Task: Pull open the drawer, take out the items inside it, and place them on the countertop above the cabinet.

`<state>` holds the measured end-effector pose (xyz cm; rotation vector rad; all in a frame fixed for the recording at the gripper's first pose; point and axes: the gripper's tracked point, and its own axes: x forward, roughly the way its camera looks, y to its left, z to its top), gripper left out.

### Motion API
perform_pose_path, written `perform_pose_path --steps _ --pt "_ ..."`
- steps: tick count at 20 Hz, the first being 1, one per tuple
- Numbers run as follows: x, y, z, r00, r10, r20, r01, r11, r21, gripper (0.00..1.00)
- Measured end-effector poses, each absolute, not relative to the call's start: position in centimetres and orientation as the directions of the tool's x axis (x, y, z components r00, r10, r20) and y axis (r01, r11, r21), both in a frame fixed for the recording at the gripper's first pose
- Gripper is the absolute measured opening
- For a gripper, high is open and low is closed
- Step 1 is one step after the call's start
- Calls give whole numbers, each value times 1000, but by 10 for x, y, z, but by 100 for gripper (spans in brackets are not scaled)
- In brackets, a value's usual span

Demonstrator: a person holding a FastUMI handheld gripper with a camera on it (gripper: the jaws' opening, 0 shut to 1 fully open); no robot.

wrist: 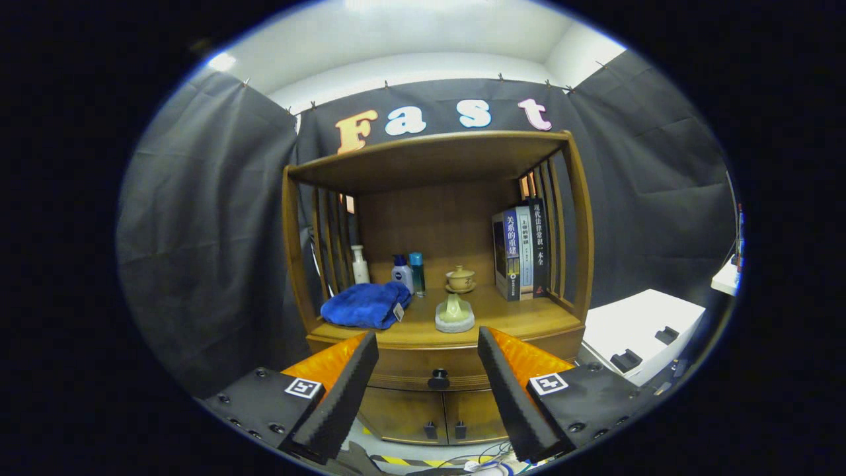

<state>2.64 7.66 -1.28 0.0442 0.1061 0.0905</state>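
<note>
A wooden cabinet stands ahead with its countertop (522, 320) under an open shelf frame. Below the countertop the drawer (410, 370) is closed, and its dark round knob (438, 379) sits between my fingers, a little beyond their tips. My gripper (428, 344) is open, with nothing between the fingers. On the countertop lie a folded blue towel (365, 305) at the left and a small pale green ornament on a round base (455, 315) in the middle. What the drawer holds is hidden.
At the back of the countertop stand a white pump bottle (359, 264), two small bottles (408, 272), a lidded tea cup (461, 278) and several upright books (522, 251). Two lower doors (429, 415) are closed. A white box (644, 334) sits right of the cabinet; cables lie on the floor.
</note>
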Motion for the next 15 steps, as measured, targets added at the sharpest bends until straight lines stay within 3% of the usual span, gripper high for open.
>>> perform_pose_path --steps 8,15 --pt "-12 50 27 998 66 -10 -65 998 13 98" --pt "-10 45 22 998 53 -23 -53 998 22 98"
